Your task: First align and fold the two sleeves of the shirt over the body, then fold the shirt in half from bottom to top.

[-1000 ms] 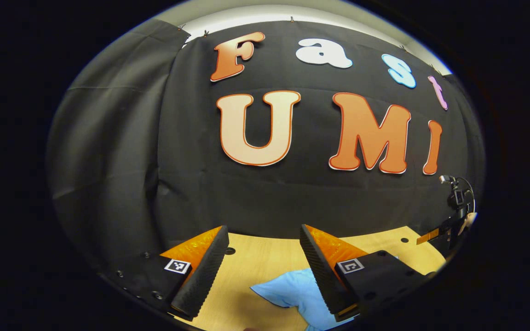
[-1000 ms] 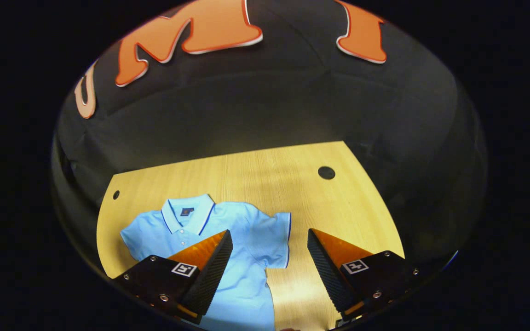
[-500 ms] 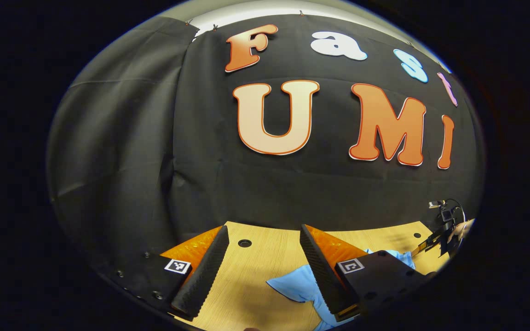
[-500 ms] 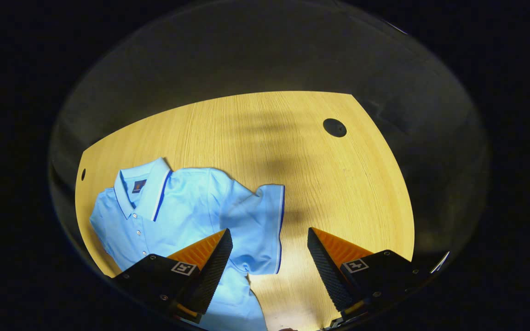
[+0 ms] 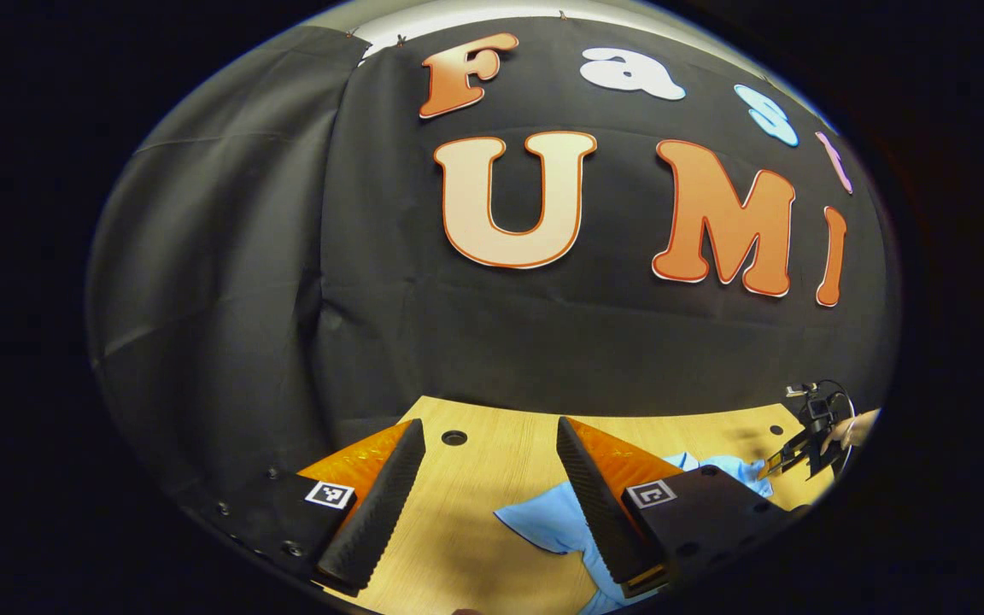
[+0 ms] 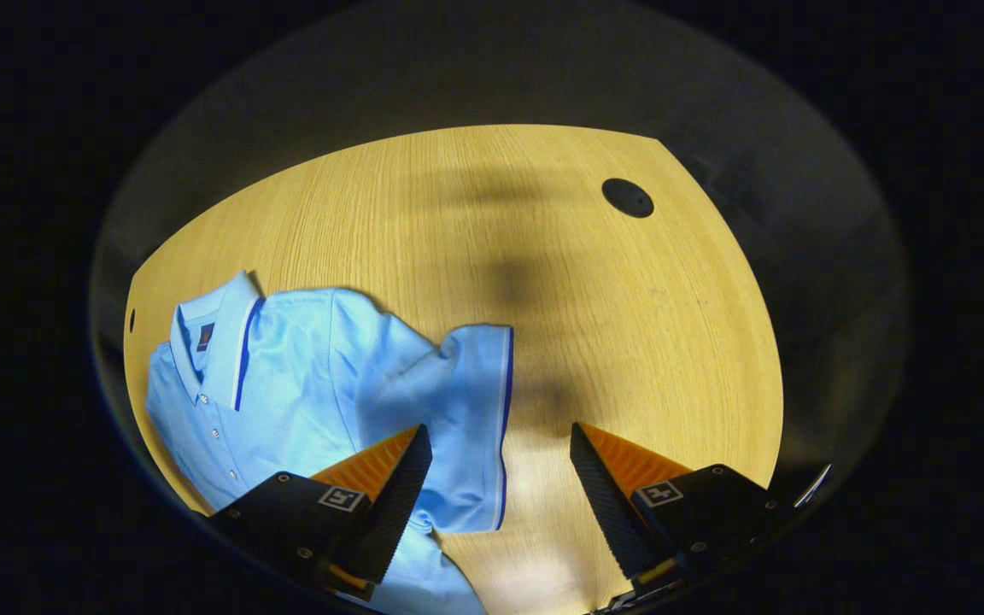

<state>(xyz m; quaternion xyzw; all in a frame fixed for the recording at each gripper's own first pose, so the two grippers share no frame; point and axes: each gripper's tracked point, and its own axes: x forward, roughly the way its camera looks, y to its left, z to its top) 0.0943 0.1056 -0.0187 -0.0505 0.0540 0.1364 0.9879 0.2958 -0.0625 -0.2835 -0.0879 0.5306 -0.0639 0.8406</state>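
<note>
Light blue shirt (image 6: pixel 304 384) lay flat on the wooden surface (image 6: pixel 543 256), collar toward the far left, right sleeve (image 6: pixel 466 410) spread out to the side, probably so that it could be folded over the body. Right tongs (image 6: pixel 499 478) hovered wide apart, holding nothing, just above that sleeve's edge, likely lined up to take the hem. Left tongs (image 5: pixel 492 478) also stood wide and empty above the near left sleeve (image 5: pixel 543 525), seemingly prepared for the same grasp. Sleeves not yet folded
</note>
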